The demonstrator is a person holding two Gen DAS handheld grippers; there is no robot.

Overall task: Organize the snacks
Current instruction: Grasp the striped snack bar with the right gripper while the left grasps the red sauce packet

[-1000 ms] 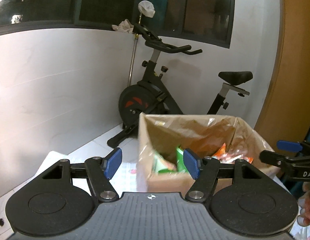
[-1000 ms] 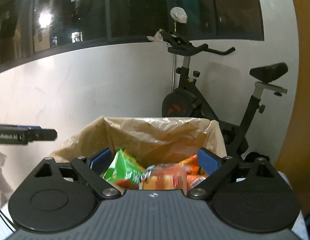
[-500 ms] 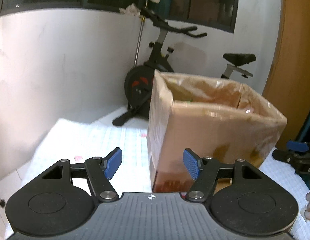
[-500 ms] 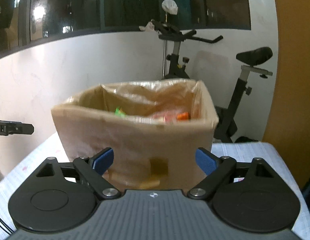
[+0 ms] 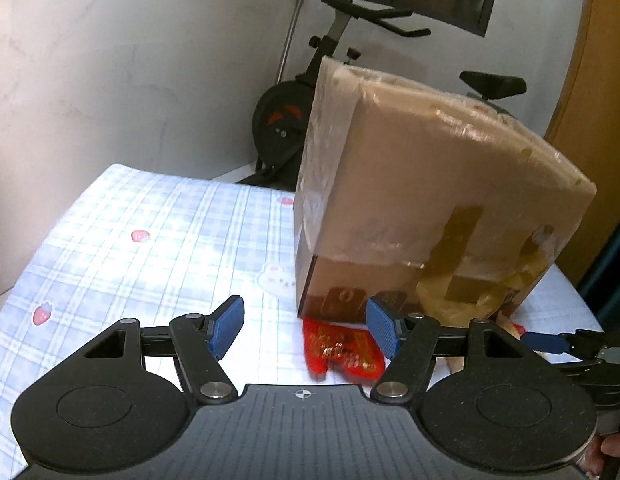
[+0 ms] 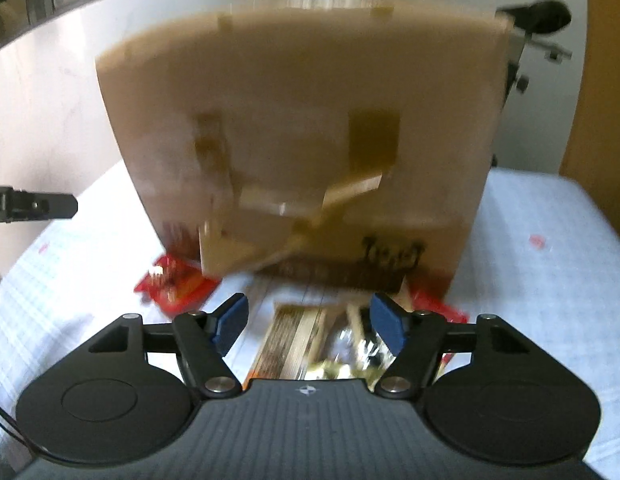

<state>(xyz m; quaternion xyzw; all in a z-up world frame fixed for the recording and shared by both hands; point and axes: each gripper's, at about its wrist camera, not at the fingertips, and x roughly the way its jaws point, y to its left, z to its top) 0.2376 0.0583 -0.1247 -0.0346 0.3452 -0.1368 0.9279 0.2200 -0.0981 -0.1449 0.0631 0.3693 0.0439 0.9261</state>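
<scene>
Right wrist view: my right gripper [image 6: 308, 322] is spread wide and empty above a gold-striped snack packet [image 6: 294, 344], just before one cardboard box [image 6: 306, 136]. My left gripper [image 5: 302, 326], equally wide and empty, faces one red packet [image 5: 342, 350]. Blur hides details; I count perhaps three packets. Closing carelessly could crush contents.

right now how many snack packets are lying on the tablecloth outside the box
3 that I can tell: a red packet by the cardboard box's front-left corner, a gold and brown one between the right gripper's fingers, and a red one at front-right. Others may be hidden.
</scene>
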